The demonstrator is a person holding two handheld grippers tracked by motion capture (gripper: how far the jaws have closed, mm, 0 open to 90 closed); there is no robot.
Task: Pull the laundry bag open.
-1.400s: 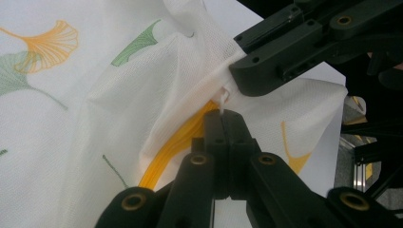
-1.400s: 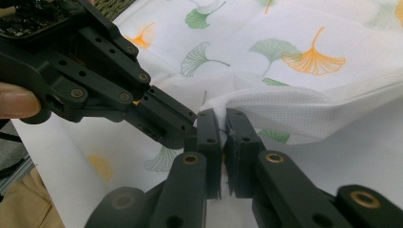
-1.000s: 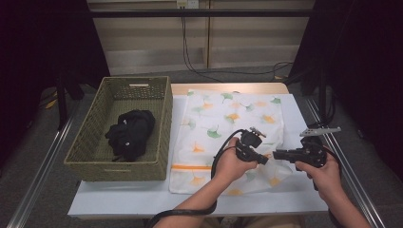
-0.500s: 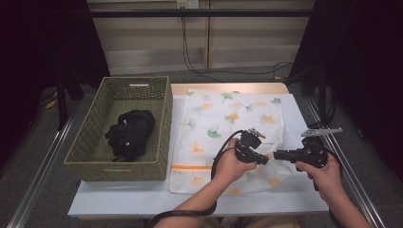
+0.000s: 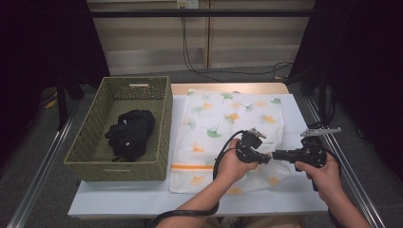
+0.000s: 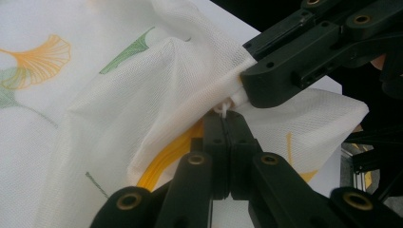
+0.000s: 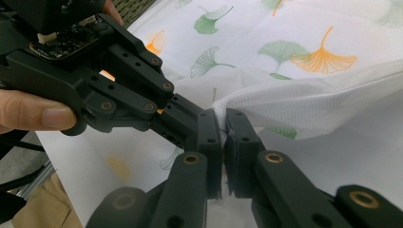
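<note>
A white mesh bag printed with green and orange ginkgo leaves lies flat on the table, an orange zipper band near its front edge. Both grippers meet over its front right corner. My left gripper is shut on a small white zipper tab at the end of the yellow-orange zipper. My right gripper is shut on a fold of the mesh right beside it, lifting the cloth into a ridge. The two sets of tips almost touch.
A woven green basket stands on the left of the white table, holding a bundle of black clothing. Metal rails run along both sides of the table. Cables hang at the back wall.
</note>
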